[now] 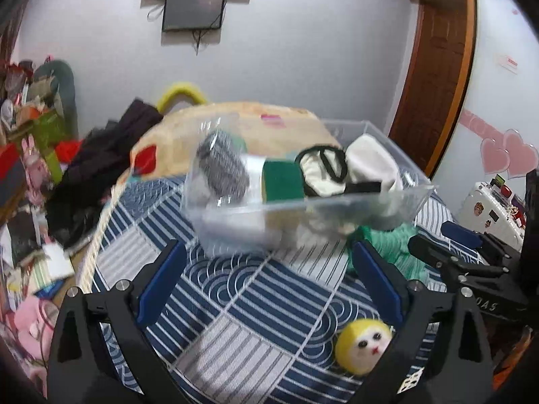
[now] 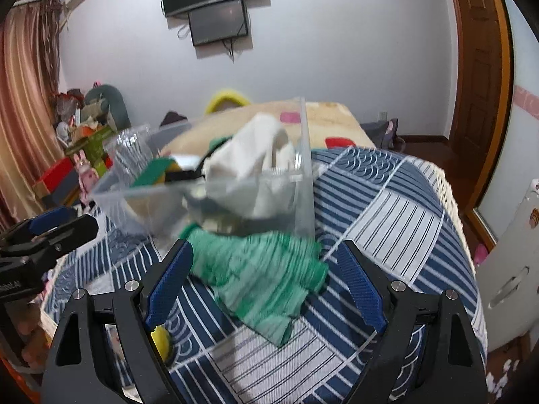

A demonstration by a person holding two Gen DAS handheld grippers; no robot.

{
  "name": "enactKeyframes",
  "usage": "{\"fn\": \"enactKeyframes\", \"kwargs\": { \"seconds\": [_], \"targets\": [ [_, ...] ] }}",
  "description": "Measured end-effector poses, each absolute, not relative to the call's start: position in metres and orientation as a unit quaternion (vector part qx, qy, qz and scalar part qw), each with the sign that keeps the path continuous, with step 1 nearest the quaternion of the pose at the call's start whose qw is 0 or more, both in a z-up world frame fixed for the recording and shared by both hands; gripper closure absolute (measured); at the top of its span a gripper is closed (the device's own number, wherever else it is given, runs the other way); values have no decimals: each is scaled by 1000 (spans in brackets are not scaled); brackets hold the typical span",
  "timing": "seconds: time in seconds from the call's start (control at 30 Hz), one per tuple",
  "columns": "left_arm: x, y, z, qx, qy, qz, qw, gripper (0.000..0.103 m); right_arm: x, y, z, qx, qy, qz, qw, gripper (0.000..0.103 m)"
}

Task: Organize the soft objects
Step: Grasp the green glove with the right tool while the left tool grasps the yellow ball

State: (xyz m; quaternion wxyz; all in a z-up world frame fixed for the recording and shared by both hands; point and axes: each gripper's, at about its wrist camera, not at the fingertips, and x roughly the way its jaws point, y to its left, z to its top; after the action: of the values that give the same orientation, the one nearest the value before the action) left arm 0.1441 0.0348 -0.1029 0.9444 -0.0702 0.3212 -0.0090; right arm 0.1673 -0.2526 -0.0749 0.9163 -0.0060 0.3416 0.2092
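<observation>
Right now we hold both tongs low over the bedspread (image 1: 242,303), and both stand wide open with nothing between their blue pads. Ahead of our left tongs (image 1: 269,286) sits the clear plastic box (image 1: 370,208), just past the fingertips; it holds a grey striped roll (image 1: 222,165) at its left end, a green sponge (image 1: 283,180) in the middle, and a white pouch with black trim (image 1: 323,171) beside a white cloth (image 1: 370,161) at its right end. A yellow doll head (image 1: 362,345) lies on the bedspread just inside the left tongs' right finger. Our right tongs (image 2: 266,276) hover over a crumpled green cloth (image 2: 262,276) that lies between the fingers and reaches forward to the foot of the box; we cannot tell whether the pads touch it. Each tongs shows at the edge of the other's view, near one another
</observation>
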Motion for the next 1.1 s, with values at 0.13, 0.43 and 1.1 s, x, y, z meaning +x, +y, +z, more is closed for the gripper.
{"fn": "enactKeyframes", "kwargs": {
  "seconds": [0.13,0.43,1.1],
  "targets": [
    [144,38,-117,-87,345,-10,935,3,169,-249,-87,-17,359,208,910,24],
    [138,20,-132,-82,371,-27,924,3,166,-255,-91,-19,373,219,901,80],
    [123,-27,-154,-44,399,-123,908,41,132,-293,-50,28,315,194,929,91]
  ]
}}
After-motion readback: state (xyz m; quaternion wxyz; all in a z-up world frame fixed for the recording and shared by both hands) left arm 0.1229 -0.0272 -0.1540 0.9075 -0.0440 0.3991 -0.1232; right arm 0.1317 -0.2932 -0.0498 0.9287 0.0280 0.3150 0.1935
